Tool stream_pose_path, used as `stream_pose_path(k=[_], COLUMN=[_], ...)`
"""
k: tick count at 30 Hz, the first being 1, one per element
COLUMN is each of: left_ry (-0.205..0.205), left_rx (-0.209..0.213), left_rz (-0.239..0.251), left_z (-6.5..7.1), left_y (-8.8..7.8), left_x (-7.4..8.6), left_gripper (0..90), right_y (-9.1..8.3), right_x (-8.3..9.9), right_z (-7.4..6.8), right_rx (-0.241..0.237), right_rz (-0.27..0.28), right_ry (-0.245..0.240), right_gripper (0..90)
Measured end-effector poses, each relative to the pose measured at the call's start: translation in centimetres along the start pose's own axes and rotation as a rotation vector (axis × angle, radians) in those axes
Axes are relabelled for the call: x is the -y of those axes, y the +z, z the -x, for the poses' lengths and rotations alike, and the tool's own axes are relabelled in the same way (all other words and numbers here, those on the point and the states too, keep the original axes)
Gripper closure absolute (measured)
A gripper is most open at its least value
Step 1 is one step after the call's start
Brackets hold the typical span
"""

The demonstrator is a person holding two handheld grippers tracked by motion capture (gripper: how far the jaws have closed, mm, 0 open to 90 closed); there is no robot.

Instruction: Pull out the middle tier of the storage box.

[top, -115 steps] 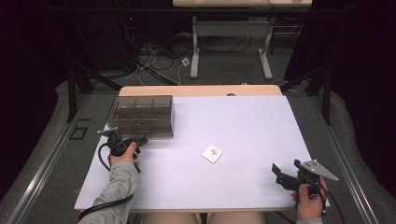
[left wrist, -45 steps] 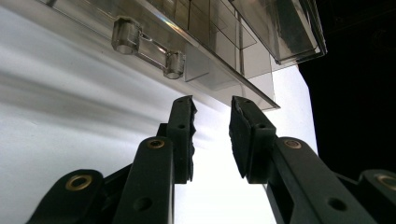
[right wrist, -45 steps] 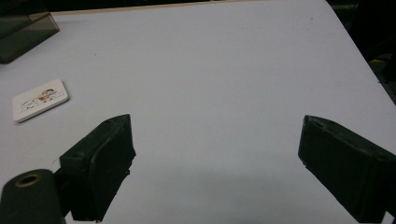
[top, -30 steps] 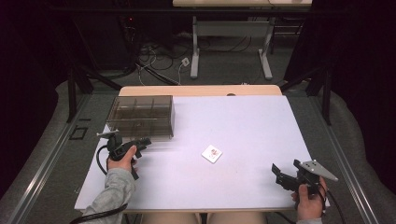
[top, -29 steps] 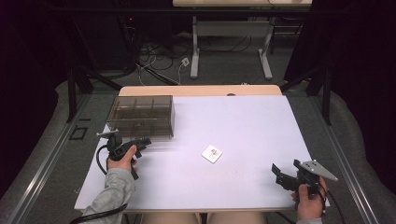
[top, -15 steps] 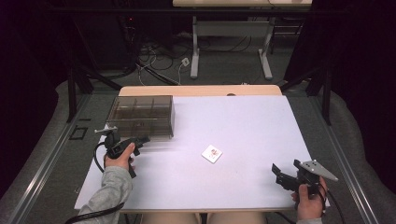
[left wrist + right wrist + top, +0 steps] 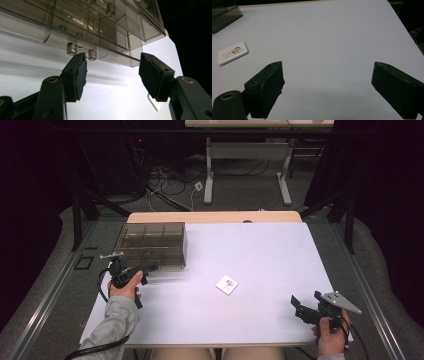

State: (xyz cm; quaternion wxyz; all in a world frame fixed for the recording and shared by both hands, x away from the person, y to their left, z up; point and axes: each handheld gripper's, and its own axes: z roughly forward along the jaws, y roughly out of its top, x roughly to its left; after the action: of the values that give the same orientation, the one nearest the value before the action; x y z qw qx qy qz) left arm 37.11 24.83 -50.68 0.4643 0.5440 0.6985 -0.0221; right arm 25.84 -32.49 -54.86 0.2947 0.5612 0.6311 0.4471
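a white table (image 7: pixel 260 250) stands in a dark room with cables on the floor behind. the smoky clear box (image 7: pixel 152 244) sits at the table's far left corner, its long side running left to right. the left gripper (image 7: pixel 112 72) is right at its near wall, jaws just opening and now spread, nothing between them; a small latch (image 7: pixel 81 50) lies just beyond one pad. the right gripper (image 7: pixel 325 87) is well apart at the near right edge, jaws wide and empty. a small card (image 7: pixel 227 284) lies between.
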Motion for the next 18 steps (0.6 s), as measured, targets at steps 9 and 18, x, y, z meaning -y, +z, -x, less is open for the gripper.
stream_pose_path(k=[9, 18], left_ry=[0.049, 0.078], left_rx=[-0.036, -0.044], left_rz=[0.001, 0.001], left_z=[0.5, 0.8], left_y=[-0.6, -1.2], left_x=[-0.6, -1.3], left_gripper=[35.4, 35.2], right_y=[0.0, 0.0], right_x=[0.0, 0.0], right_z=[0.0, 0.0], right_rx=[0.0, -0.004], right_rz=[-0.001, 0.009], right_ry=[0.0, 0.003], right_gripper=[10.3, 10.3])
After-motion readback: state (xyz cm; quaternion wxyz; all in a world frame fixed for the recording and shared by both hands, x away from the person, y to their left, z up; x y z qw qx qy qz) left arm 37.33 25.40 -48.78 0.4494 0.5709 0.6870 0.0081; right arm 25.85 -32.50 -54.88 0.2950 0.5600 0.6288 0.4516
